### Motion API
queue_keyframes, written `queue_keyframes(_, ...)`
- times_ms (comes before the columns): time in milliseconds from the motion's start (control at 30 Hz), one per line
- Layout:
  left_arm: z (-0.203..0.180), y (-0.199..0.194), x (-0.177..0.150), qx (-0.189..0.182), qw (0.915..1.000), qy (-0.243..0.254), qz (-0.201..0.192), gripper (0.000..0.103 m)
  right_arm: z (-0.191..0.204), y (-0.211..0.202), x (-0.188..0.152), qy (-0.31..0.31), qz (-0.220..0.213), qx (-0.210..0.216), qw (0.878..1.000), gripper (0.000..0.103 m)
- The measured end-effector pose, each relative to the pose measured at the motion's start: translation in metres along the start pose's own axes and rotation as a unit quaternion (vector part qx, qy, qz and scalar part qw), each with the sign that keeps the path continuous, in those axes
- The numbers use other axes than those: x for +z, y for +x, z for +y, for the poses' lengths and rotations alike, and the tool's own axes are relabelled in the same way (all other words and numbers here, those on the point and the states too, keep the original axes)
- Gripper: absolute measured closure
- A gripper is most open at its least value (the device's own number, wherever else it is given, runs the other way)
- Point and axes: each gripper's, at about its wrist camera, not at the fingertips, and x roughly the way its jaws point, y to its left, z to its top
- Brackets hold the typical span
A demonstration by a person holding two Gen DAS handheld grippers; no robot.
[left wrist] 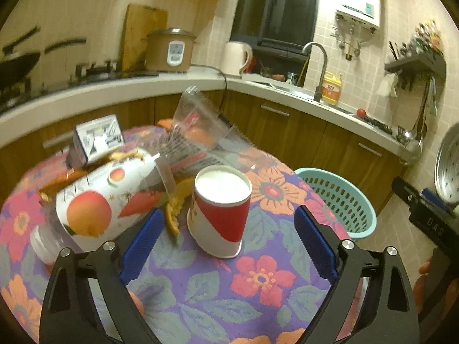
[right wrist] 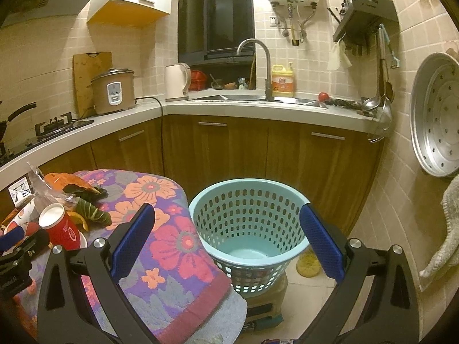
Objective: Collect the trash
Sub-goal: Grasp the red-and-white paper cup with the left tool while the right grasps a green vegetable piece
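Trash lies in a loose heap on the floral tablecloth (left wrist: 258,292) that covers the tabletop: a red-and-white paper cup (left wrist: 219,210) stands upright nearest the camera, its open white mouth facing up, and just to its left a peach-printed carton (left wrist: 97,200) lies on its side with a strip of orange peel (left wrist: 175,203) between the two. Behind them a clear plastic bag (left wrist: 198,132) rises crumpled over more scraps, and a small printed box (left wrist: 96,142) sits at the far left of the pile. The left gripper (left wrist: 226,246) hangs low over the cloth with its blue fingers (left wrist: 142,243) spread wide — the cup stands between them, but neither pad touches it and nothing is held. The right gripper (right wrist: 226,240) is likewise wide open and empty, its fingers (right wrist: 321,243) framing the turquoise perforated basket (right wrist: 249,215) – which sits off the tabletop's right edge, raised on a block on the floor, with nothing visible inside it. From the right wrist view the cup shows at the far left, well apart from the basket, with dark green leaf scraps (right wrist: 91,212) lying just behind it.
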Motion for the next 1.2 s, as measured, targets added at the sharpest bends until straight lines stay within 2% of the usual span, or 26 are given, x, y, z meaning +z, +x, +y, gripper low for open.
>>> queue_keyframes(100, 0.014, 0.008, 0.001, -0.006, 0.9989, -0.042, 0.019, 0.024, 0.0, 0.009, -0.003, -0.004, 0.013, 0.012, 1.0, 0.007)
queue_keyframes(200, 0.013, 0.016, 0.003, -0.004, 0.9977, -0.057, 0.035, 0.025, -0.001, 0.021, -0.005, 0.0, 0.028, 0.027, 0.999, 0.007)
queue_keyframes(300, -0.001, 0.027, 0.005, 0.013, 0.9979, -0.043, 0.047, 0.026, -0.002, 0.032, -0.006, -0.001, 0.045, 0.041, 0.998, 0.007)
queue_keyframes(467, -0.017, 0.05, 0.006, 0.057, 0.9955, -0.016, 0.074, 0.036, -0.001, 0.047, -0.002, -0.009, 0.062, 0.074, 0.995, 0.007)
queue_keyframes(600, -0.018, 0.062, 0.009, 0.088, 0.9923, -0.012, 0.086, 0.037, 0.005, 0.056, 0.008, -0.032, 0.066, 0.122, 0.99, 0.007)
queue_keyframes(800, -0.009, 0.07, 0.01, 0.112, 0.9886, -0.027, 0.097, 0.053, 0.029, 0.069, 0.02, -0.087, 0.069, 0.202, 0.973, 0.007)
queue_keyframes(867, -0.006, 0.071, 0.01, 0.115, 0.9884, -0.033, 0.094, 0.056, 0.04, 0.073, 0.022, -0.105, 0.075, 0.231, 0.964, 0.008)
queue_keyframes(1067, -0.005, 0.053, 0.009, 0.12, 0.9894, -0.032, 0.075, 0.06, 0.075, 0.101, 0.024, -0.131, 0.123, 0.301, 0.937, 0.027)
queue_keyframes(1200, 0.0, 0.035, 0.003, 0.12, 0.9897, -0.042, 0.065, 0.06, 0.103, 0.117, 0.018, -0.168, 0.157, 0.332, 0.915, 0.035)
